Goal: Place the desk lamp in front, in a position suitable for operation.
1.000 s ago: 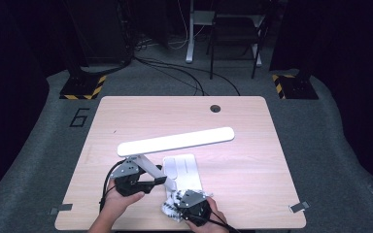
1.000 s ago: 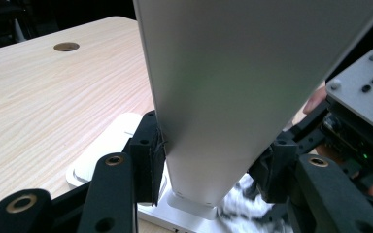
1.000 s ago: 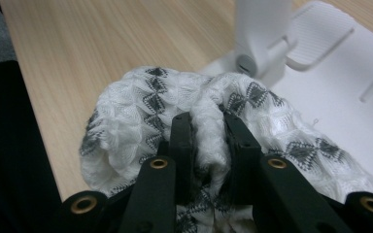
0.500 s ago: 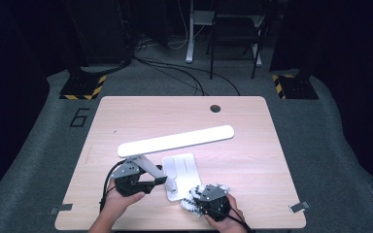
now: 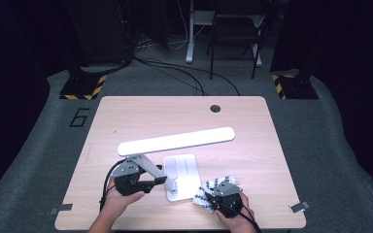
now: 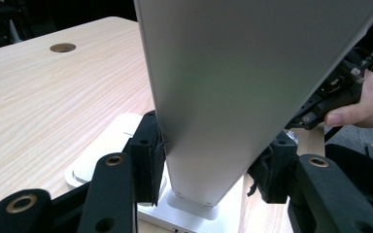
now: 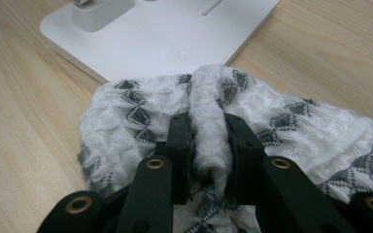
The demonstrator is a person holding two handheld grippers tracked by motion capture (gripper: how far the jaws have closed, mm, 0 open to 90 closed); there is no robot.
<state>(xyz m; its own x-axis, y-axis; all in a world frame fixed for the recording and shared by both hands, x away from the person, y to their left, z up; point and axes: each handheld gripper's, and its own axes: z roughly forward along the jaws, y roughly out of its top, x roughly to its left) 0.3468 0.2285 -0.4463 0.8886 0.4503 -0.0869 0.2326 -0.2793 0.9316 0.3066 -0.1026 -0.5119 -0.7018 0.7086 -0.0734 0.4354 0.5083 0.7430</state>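
Note:
A white desk lamp stands on the table near the front, with a flat base [image 5: 184, 170] and a long head bar [image 5: 184, 139] above it. My left gripper [image 5: 161, 180] is shut on the lamp's silver arm [image 6: 233, 73], one black pad [image 6: 150, 160] on each side, just above the base [image 6: 111, 131]. My right gripper [image 7: 209, 126] pinches a raised fold of a white cloth with grey diamonds [image 7: 126, 116]. Its jaws have just been opening a little, with the fold still between the pads. The cloth [image 5: 203, 194] lies against the front right corner of the base [image 7: 175, 34], under the right gripper [image 5: 213, 193].
A round cable hole [image 5: 215, 108] sits near the table's far edge. Tape tabs [image 5: 298, 207] mark the front corners. Beyond the table, cables and yellow-black striped stand feet [image 5: 82, 90] lie on the grey floor. The person's right hand [image 6: 364, 102] is seen past the lamp arm.
My right gripper has slid to the right along the table's front with the cloth, from in front of the lamp base to its right corner. The left gripper and lamp have stayed put.

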